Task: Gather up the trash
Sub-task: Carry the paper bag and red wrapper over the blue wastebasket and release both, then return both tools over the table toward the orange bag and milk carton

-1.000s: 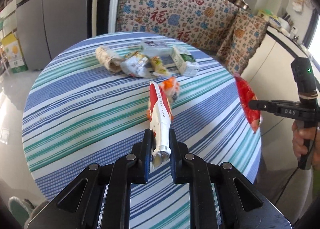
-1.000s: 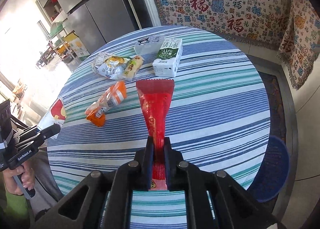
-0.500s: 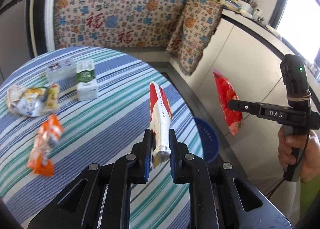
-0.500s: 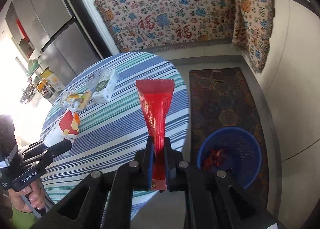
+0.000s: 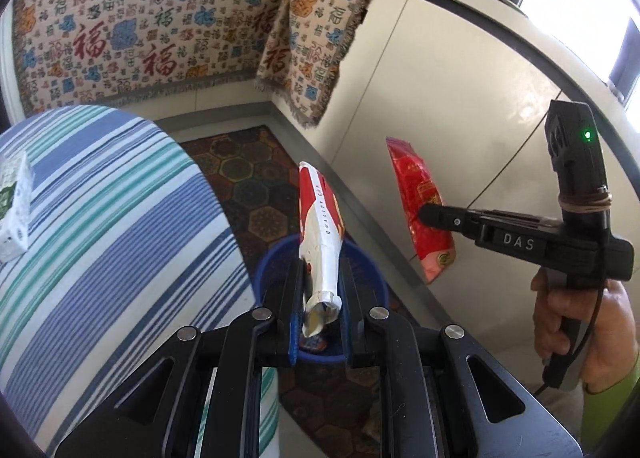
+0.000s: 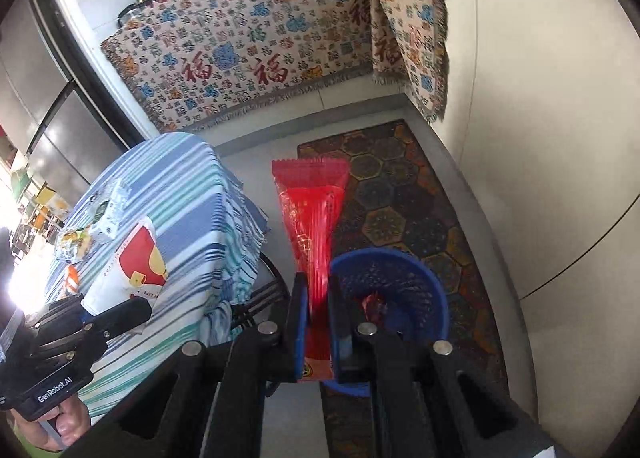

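Note:
My left gripper (image 5: 320, 278) is shut on a white and red paper wrapper (image 5: 320, 217) and holds it over the blue trash basket (image 5: 276, 258) on the floor. My right gripper (image 6: 318, 290) is shut on a red plastic wrapper (image 6: 312, 213), just left of the blue basket (image 6: 400, 270), which holds some red trash. In the left wrist view the right gripper (image 5: 424, 213) holds the red wrapper (image 5: 420, 193) at the right. In the right wrist view the left gripper (image 6: 132, 308) holds the white and red wrapper (image 6: 132, 258) at the lower left.
The round table with the striped cloth (image 5: 100, 217) stands left of the basket; a milk carton (image 6: 112, 213) and other wrappers (image 6: 72, 242) lie on it. A patterned rug (image 6: 400, 197) lies under the basket. White cabinets (image 5: 460, 77) close the right side.
Both grippers have swung away from the table toward the blue basket, each still holding its wrapper. The left one now hangs over the basket.

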